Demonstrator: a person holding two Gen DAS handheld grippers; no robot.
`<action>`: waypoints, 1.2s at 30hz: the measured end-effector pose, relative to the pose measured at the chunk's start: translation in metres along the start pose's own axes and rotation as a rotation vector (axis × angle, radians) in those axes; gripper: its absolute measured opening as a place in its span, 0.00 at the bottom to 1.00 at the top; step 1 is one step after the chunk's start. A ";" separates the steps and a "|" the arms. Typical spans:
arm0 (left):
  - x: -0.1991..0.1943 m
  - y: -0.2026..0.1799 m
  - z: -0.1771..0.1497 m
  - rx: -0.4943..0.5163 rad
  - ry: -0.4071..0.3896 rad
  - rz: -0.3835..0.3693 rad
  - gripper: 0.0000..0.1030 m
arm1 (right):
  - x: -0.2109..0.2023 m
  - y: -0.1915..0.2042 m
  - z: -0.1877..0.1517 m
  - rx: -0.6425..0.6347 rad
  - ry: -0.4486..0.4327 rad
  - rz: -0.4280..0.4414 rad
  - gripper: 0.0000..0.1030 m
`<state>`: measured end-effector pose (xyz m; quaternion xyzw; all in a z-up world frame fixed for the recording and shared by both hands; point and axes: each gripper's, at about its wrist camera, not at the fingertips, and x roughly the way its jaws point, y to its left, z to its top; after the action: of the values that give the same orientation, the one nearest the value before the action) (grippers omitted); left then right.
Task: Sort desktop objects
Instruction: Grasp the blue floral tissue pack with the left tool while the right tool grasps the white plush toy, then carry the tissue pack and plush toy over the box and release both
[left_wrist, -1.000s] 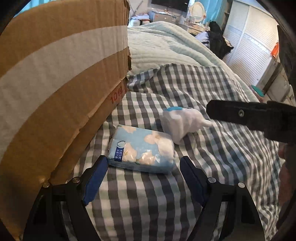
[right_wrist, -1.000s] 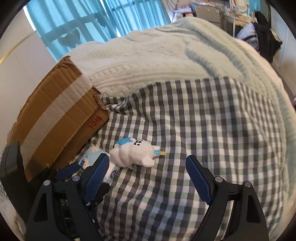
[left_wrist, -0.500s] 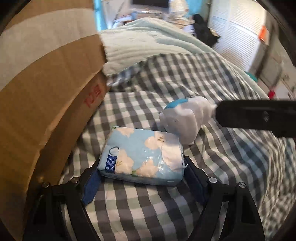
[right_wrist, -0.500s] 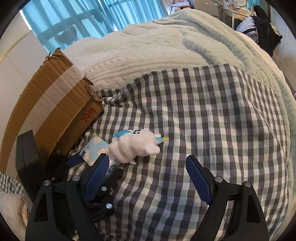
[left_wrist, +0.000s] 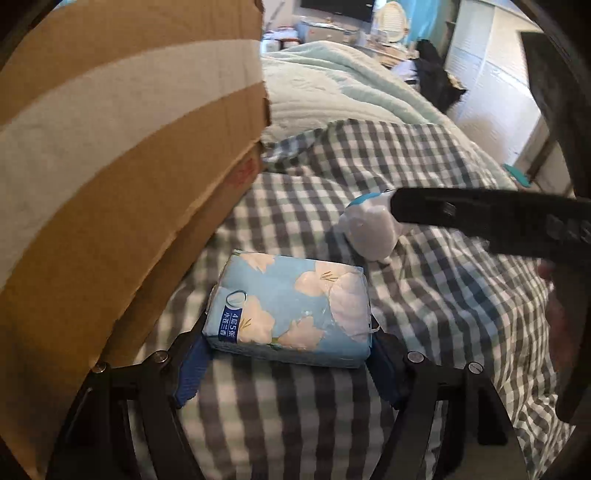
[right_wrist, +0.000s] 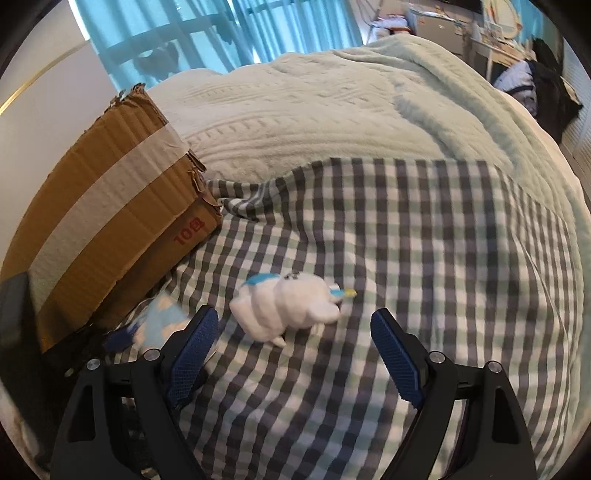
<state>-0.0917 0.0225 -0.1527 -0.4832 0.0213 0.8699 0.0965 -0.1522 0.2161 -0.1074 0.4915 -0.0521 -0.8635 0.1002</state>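
Left gripper (left_wrist: 290, 363) closing around tissue pack (left_wrist: 290, 306), pads seemingly just touching. Right gripper (right_wrist: 295, 354) wide open, empty, near plush toy (right_wrist: 288, 306). Both on checked cloth (right_wrist: 424, 240) beside cardboard box (right_wrist: 110, 206). 2 items still unsorted; nothing visibly boxed.
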 end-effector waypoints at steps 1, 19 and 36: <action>-0.002 -0.001 -0.001 -0.002 0.009 0.014 0.74 | 0.004 0.001 0.001 -0.001 0.005 0.013 0.82; 0.001 0.011 0.006 -0.107 0.072 -0.023 0.74 | 0.022 0.010 -0.007 -0.037 0.057 -0.084 0.62; -0.048 0.000 -0.006 -0.056 0.069 -0.076 0.74 | -0.067 0.006 -0.085 0.149 0.024 -0.063 0.62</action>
<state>-0.0620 0.0148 -0.1160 -0.5158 -0.0180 0.8488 0.1150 -0.0451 0.2256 -0.0932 0.5094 -0.0995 -0.8540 0.0365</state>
